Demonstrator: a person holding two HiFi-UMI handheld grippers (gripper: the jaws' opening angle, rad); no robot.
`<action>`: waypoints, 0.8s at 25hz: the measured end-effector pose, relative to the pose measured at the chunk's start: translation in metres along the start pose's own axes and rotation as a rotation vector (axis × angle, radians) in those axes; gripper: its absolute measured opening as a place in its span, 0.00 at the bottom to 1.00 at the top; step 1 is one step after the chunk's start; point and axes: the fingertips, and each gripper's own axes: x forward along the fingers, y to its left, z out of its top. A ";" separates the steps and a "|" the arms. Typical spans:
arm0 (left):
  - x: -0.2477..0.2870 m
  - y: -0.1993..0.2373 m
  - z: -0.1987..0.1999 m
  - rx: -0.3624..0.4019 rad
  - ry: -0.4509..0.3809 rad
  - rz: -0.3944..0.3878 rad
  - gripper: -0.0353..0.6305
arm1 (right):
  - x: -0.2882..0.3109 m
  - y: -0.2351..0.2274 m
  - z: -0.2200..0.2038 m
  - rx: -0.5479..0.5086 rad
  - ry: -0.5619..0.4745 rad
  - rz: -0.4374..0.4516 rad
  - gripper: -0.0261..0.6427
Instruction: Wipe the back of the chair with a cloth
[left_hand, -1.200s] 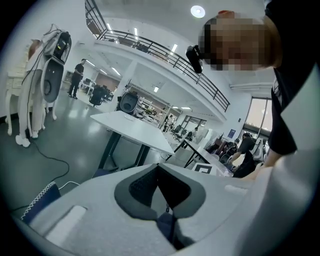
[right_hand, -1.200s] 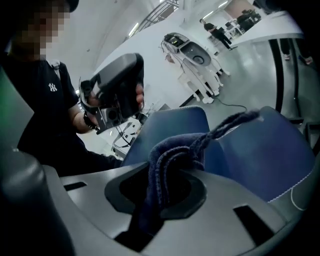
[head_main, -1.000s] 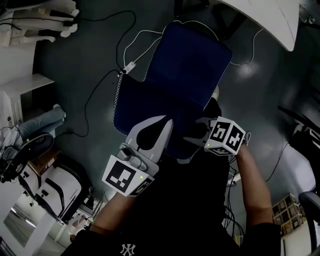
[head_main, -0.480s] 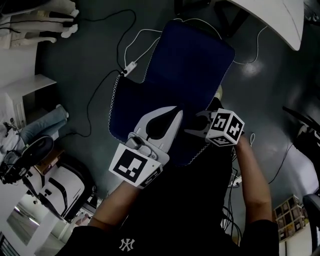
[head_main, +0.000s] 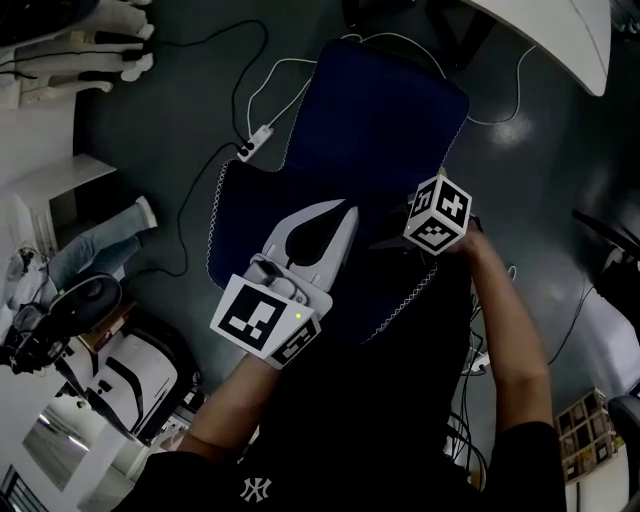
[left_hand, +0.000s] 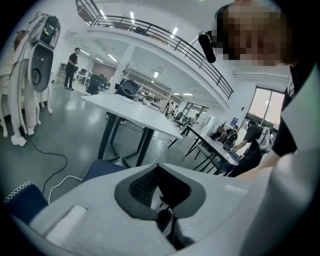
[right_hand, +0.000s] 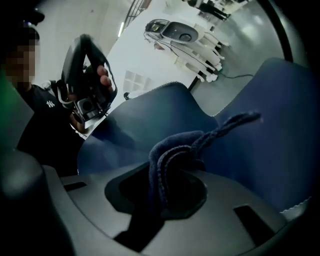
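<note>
Black shirt (head_main: 330, 430): small white "NY" logo, near the bottom edge.
Left gripper (head_main: 343, 210): black-and-white square markers on its cube (head_main: 262, 322), no words.
Right gripper (head_main: 385, 240): same kind of markers on its cube (head_main: 438, 213), no words.

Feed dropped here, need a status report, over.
Right gripper shut on cloth, by the chair. Left gripper shut, empty. Nothing blocking the chair.

The head view is showing dim and underexposed, with a pale glare sitting on the floor (head_main: 520, 135). Bright ceiling lights (left_hand: 132, 17) are flooding the left gripper view, its edges bending and darkening. The right gripper view is looking murky, the cloth (right_hand: 172, 155) blurring close up.
</note>
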 end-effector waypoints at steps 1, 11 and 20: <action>0.003 0.001 0.000 -0.001 0.000 0.003 0.06 | -0.001 -0.003 -0.001 0.018 0.000 0.027 0.15; 0.011 0.015 0.002 -0.003 -0.010 0.024 0.06 | 0.011 -0.047 -0.011 0.003 0.064 0.015 0.15; 0.015 0.022 -0.004 -0.015 0.001 0.032 0.06 | 0.020 -0.093 -0.029 0.015 0.090 -0.101 0.15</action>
